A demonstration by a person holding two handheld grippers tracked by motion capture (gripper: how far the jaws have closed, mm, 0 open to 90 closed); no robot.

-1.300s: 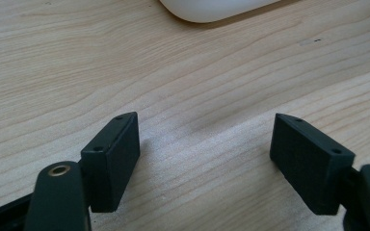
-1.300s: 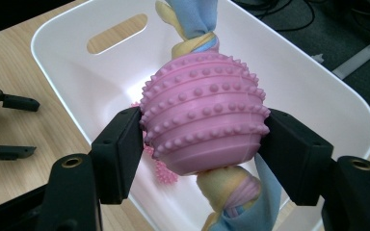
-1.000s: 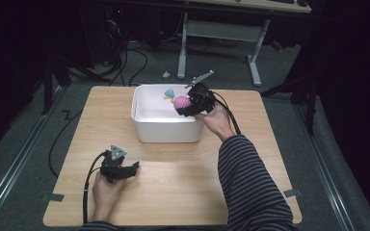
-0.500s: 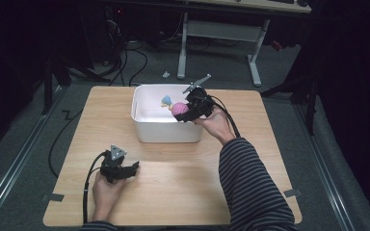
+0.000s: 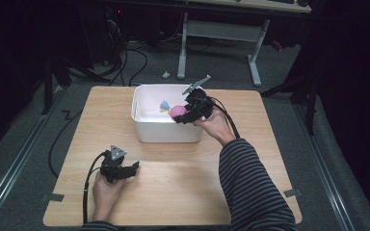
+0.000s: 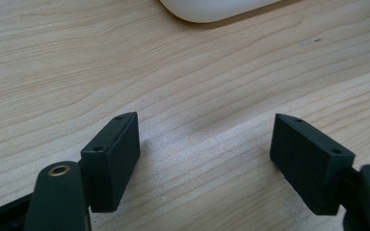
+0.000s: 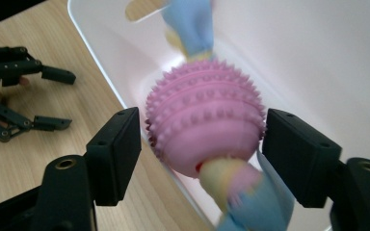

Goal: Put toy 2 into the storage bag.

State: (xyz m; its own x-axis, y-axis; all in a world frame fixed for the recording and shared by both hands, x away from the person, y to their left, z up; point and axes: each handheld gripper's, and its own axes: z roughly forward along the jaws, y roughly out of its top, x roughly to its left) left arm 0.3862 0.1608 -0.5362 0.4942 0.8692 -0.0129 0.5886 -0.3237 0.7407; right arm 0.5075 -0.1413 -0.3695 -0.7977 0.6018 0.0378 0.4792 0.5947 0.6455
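The right hand-held gripper (image 7: 202, 144) is seen over the white tub (image 5: 144, 126), near the centre of the high view. Its jaws sit either side of a pink spiky ball toy (image 7: 204, 127) with blue-yellow cloth tails, but whether it's really pinched can't be told. A slip off those soft spikes is the likely risk. The toy's long axis runs bottom-right to top-centre in the right gripper view. The left hand-held gripper (image 6: 204, 161) is held wide open, empty, on the bench (image 5: 183, 183).

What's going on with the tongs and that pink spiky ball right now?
Right tongs clamped on pink spiky ball toy, over the white tub's rim. Left tongs open, empty, resting on the wooden table. Nothing in the way.
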